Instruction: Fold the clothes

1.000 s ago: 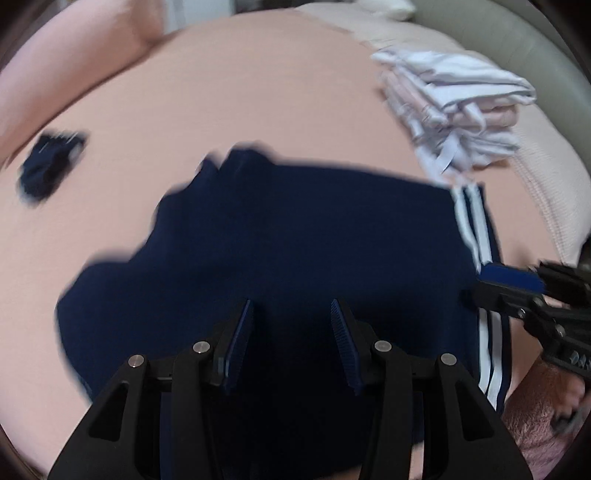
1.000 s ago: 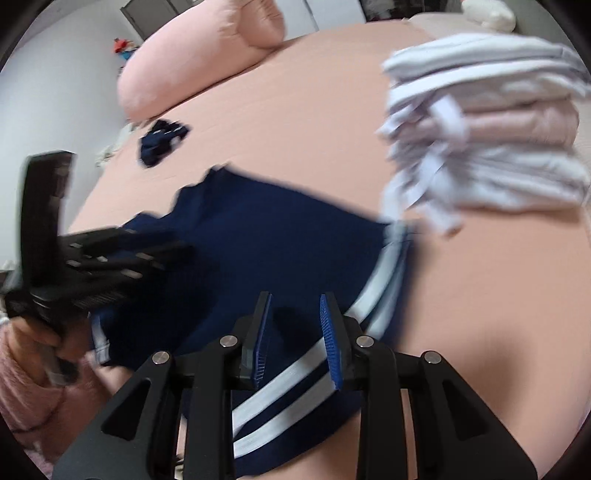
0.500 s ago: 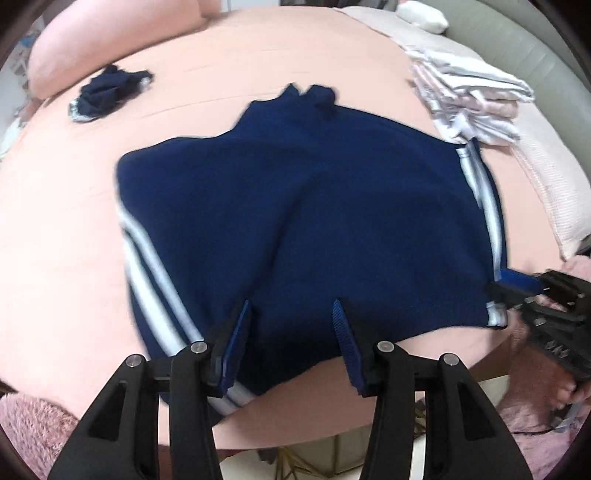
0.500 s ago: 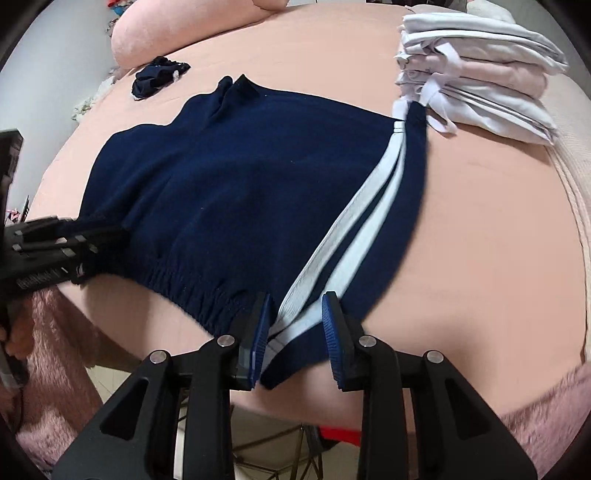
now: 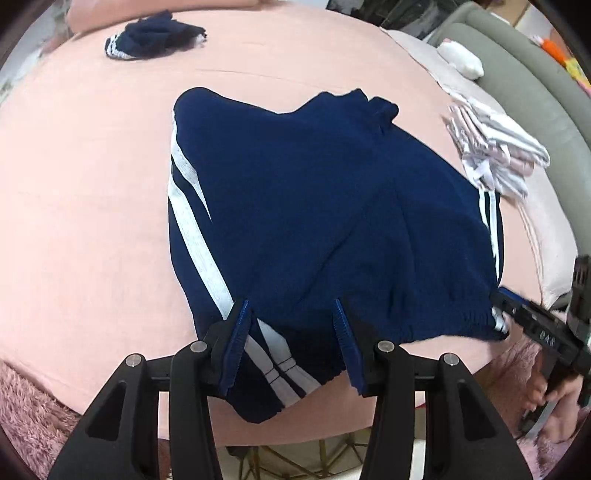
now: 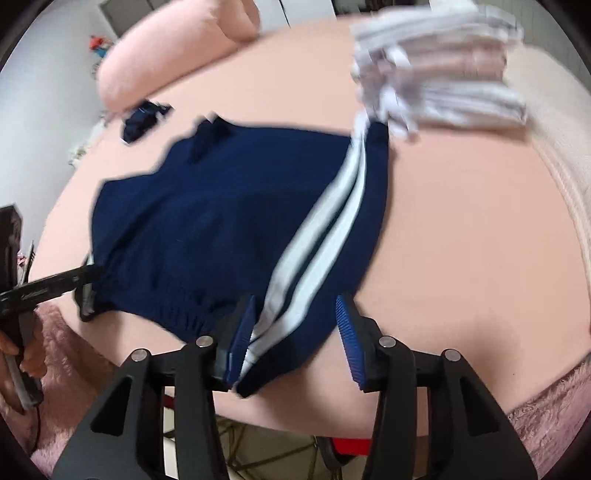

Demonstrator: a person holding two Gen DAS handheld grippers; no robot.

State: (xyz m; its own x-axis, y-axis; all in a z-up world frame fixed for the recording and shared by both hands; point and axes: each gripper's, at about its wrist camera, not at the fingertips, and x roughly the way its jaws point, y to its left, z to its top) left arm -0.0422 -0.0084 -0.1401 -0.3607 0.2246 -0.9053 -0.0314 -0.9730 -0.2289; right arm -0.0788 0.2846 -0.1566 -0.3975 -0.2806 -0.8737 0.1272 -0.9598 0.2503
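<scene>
Navy shorts [image 5: 314, 229] with white side stripes lie spread flat on the pink bed [image 5: 92, 184], waistband toward me and hanging slightly over the near edge. My left gripper [image 5: 290, 339] is open, and the striped left waistband corner lies loose between its fingers. In the right wrist view the shorts [image 6: 221, 221] are blurred. My right gripper [image 6: 293, 332] is open over the striped right waistband corner, which touches its left pad [image 6: 240, 332]. Each gripper also shows at the opposite corner in the other view: right gripper [image 5: 524, 321], left gripper [image 6: 55, 288].
A folded stack of white and pale pink clothes [image 5: 495, 155] [image 6: 439, 77] sits just beyond the shorts' right leg. A crumpled navy garment [image 5: 151, 35] lies far left near a pink bolster [image 6: 166, 55]. Fuzzy pink fabric [image 5: 26, 406] lies below the bed's near edge.
The shorts came down out of the air and now lie flat on the bed. My right gripper's jaws widened and released the waistband. Both grippers drew back to the near edge.
</scene>
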